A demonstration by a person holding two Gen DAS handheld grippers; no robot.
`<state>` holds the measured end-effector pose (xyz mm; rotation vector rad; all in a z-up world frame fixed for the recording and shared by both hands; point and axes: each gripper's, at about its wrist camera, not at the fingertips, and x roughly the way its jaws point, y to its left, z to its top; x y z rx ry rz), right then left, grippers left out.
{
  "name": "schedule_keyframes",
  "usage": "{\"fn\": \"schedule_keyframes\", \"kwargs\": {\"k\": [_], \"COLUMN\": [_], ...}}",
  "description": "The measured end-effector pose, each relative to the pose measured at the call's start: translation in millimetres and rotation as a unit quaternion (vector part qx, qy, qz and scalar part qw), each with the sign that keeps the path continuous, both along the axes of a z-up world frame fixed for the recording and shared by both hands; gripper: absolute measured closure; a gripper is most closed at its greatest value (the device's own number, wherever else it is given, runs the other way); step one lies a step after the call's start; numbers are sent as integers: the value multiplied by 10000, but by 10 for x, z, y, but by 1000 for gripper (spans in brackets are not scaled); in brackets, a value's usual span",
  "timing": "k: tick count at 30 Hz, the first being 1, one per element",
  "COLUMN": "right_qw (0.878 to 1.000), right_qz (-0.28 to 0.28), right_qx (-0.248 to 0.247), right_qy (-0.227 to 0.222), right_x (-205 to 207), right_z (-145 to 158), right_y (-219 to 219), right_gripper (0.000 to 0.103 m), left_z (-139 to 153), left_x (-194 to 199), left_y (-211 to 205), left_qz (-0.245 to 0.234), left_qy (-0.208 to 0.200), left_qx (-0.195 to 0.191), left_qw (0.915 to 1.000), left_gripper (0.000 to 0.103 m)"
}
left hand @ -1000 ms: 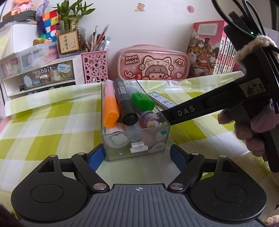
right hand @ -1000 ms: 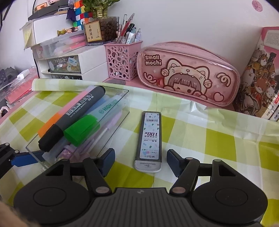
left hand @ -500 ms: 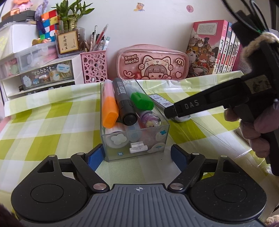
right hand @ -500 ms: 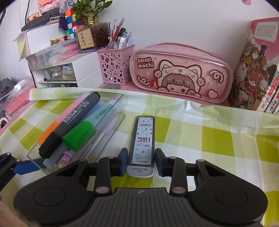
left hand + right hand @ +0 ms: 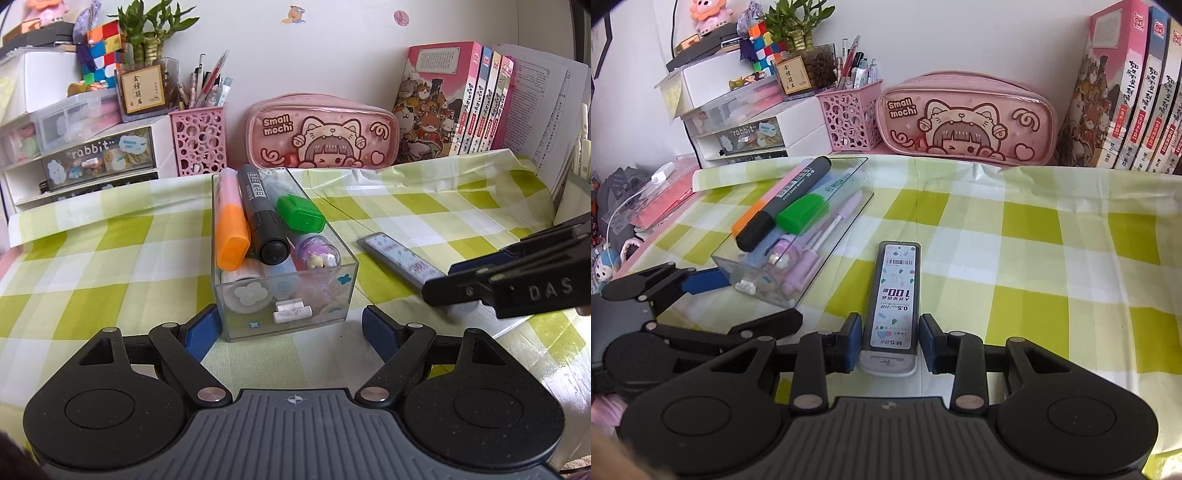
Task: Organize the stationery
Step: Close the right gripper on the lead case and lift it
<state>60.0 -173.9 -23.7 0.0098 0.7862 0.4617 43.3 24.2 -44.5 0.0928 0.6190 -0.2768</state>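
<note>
A clear plastic box (image 5: 288,295) stands on the checked cloth and holds an orange highlighter (image 5: 231,236), a black marker (image 5: 262,221), a green-capped highlighter (image 5: 299,214) and small items. My left gripper (image 5: 288,330) straddles the box's near end, its blue pads beside the two corners with a slight gap on the right. The same box (image 5: 798,240) appears left in the right wrist view. A grey pencil-lead case (image 5: 892,306) lies to its right, and my right gripper (image 5: 890,343) is shut on its near end. In the left wrist view that gripper (image 5: 450,280) covers the case's (image 5: 399,258) near end.
A pink pencil pouch (image 5: 321,133), a pink pen cup (image 5: 199,136) and a drawer unit (image 5: 92,162) line the back wall. Books (image 5: 461,99) stand at the back right. The green-and-white cloth (image 5: 92,266) covers the table.
My right gripper closed onto the lead case and pulled it rightward and nearer, away from the box. The left gripper and the box stayed put.
</note>
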Motion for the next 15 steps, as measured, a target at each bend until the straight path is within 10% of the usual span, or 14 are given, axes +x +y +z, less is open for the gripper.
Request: {"fn": "schedule_keyframes", "kwargs": {"k": [15], "right_qw": [9988], "right_qz": [14], "right_qx": [-10], "right_qy": [-494], "right_x": [206], "right_z": [-91], "right_y": [174], "right_gripper": [52], "left_z": [0], "left_x": [-1], "left_y": [1], "left_qz": [-4], "left_qy": [-1], "left_qx": [-1], "left_qw": [10000], "left_gripper": [23]}}
